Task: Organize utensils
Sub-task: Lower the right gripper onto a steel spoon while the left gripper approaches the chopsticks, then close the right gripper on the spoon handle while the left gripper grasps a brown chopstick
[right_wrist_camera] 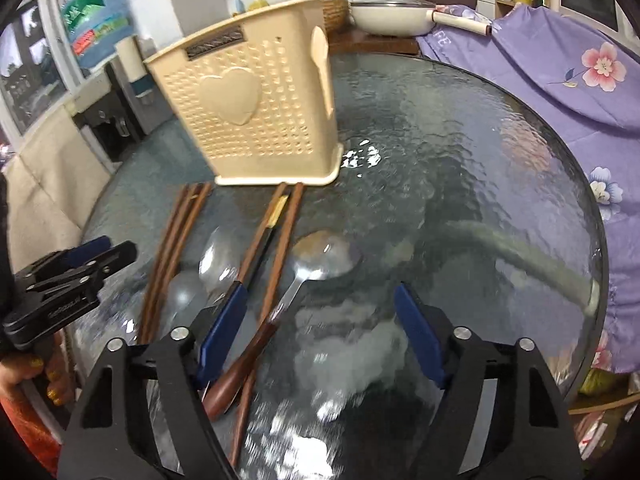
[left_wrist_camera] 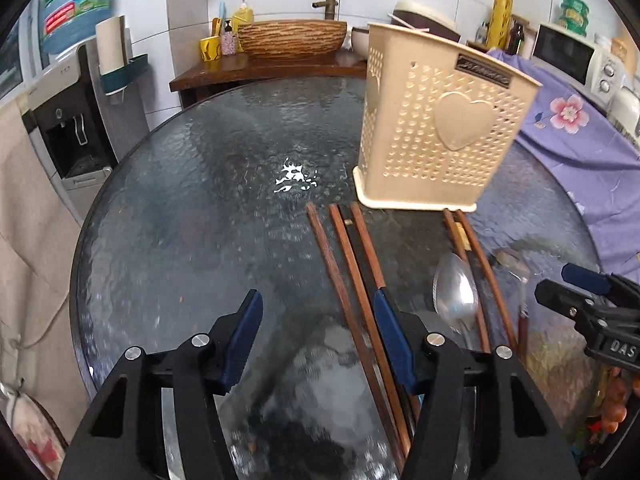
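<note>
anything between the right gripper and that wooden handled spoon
Nothing visible does. The right gripper is open above the glass table, and the wooden-handled spoon lies uncovered by its left finger, beside a chopstick.

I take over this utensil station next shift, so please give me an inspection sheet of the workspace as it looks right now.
Surface: round textured glass table, glare spots, nothing else seen on the left half.
Job's things: beige perforated utensil holder standing upright; three wooden chopsticks lying side by side in front of it; another chopstick pair; steel spoon; wooden-handled spoon.
Clutter: nothing seen on the table.
Grippers: left gripper open, holding nothing; right gripper open, holding nothing.
Cables: nothing seen.
Surroundings: water dispenser, basin on a wooden counter, microwave, purple floral cloth.
</note>
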The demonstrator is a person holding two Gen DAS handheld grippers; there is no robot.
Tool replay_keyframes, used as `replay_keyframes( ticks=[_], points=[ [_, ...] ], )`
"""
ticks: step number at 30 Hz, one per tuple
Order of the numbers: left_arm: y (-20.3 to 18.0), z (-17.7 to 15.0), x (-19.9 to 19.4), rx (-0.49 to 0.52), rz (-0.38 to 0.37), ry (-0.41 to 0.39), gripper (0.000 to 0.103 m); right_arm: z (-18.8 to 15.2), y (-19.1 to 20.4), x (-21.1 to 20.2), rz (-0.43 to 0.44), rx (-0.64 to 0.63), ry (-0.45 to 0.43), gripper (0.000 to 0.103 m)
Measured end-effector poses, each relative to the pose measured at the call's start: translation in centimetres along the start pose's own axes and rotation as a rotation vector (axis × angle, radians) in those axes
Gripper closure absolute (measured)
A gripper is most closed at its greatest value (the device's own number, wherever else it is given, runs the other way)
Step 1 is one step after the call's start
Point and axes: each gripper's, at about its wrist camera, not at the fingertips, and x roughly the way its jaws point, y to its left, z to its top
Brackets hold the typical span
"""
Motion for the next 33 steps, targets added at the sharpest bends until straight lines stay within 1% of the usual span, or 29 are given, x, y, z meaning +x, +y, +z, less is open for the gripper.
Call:
replay_keyframes(
  ticks=[3,6,8,11,12,14,17,21,25,27,33],
  points=[
    [0.7,0.9,1.1,-0.033,-0.02,0.041,0.046,1.0,-0.4,1.6,-0.01,0.027,0.068,0.035],
    [1.2,1.5,1.8,-0.053,-0.016,0.058,0.046,1.6,-0.8,2.7,-0.007,0.054,0.126,0.038],
    [1.4,1.7,2.1,-0.056,-0.026,0.065,0.049,1.8,-0.7,3.1,-0.013,0.053,0.152,0.04],
    [1.6,2.5,2.8,-0.053,-0.014,0.078,0.056,2.2,-0.2,3.7,-0.018,0.034,0.181,0.044],
    [1.7,2.7,3.3,-0.063,-0.019,0.088,0.06,2.4,-0.2,3.9,-0.016,0.039,0.185,0.046],
    [2.1,3.0,3.7,-0.09,-0.045,0.111,0.061,2.7,-0.1,4.2,-0.01,0.054,0.19,0.046],
    [2.0,3.4,4.1,-0.087,-0.033,0.116,0.062,3.0,0.1,4.4,-0.009,0.068,0.2,0.046],
    [1.9,3.9,4.8,-0.083,-0.027,0.126,0.064,3.5,0.8,4.8,-0.036,0.057,0.22,0.055],
    [1.9,4.8,5.6,-0.091,-0.043,0.143,0.065,4.0,1.7,5.0,-0.037,0.044,0.244,0.055],
    [2.1,5.0,5.8,-0.095,-0.038,0.147,0.065,4.3,1.9,5.1,-0.028,0.046,0.243,0.055],
    [2.6,6.1,6.5,-0.115,-0.037,0.154,0.066,5.2,0.9,5.4,0.009,0.046,0.227,0.055]
  ],
)
